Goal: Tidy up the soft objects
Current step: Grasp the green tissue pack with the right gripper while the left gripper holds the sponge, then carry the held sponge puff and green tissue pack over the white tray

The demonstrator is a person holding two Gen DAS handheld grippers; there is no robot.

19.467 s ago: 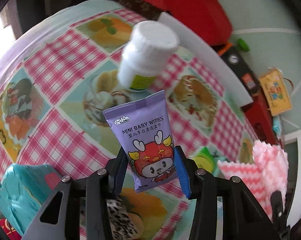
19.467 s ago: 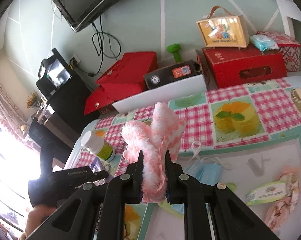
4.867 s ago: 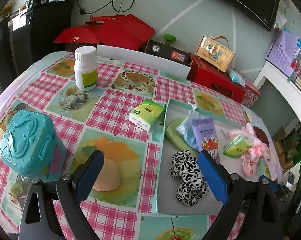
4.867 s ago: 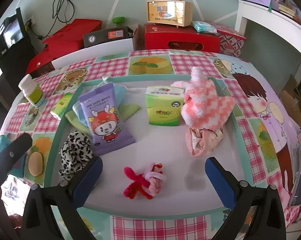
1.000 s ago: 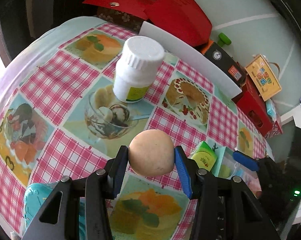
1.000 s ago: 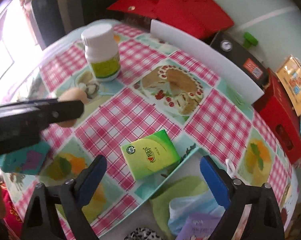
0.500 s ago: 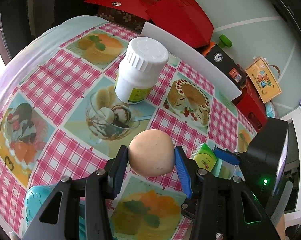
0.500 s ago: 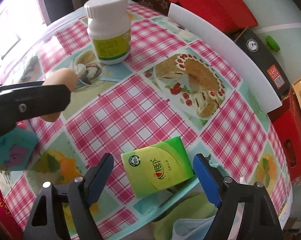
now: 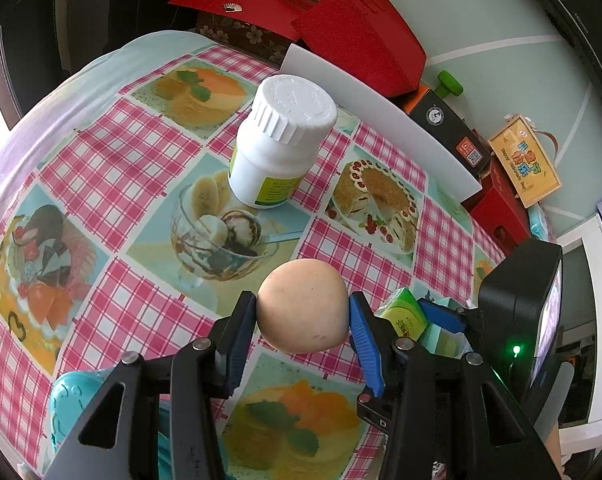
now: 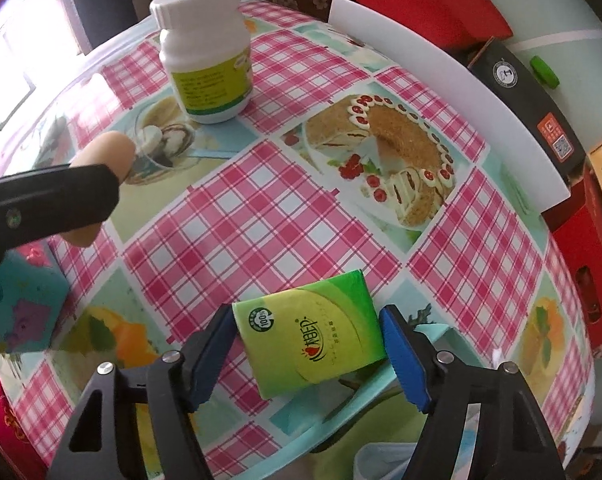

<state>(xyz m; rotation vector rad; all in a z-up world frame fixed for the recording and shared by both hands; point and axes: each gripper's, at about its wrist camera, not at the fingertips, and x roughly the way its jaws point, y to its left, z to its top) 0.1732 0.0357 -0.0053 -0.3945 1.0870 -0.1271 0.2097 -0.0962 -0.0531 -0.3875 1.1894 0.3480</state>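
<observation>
My left gripper is shut on a beige soft bun-shaped ball and holds it above the checked tablecloth. That ball also shows at the left of the right wrist view. My right gripper is open, its blue pads on either side of a green tissue pack that lies on the cloth against the rim of a teal tray. The pads do not visibly press the pack. The pack also shows in the left wrist view.
A white pill bottle stands on the tablecloth beyond the ball. A teal box sits at the near left. A white board, red boxes and a black device line the far edge.
My right gripper has moved down and closer to the green tissue pack, which now lies between its pads. My left gripper holds the ball almost still.
</observation>
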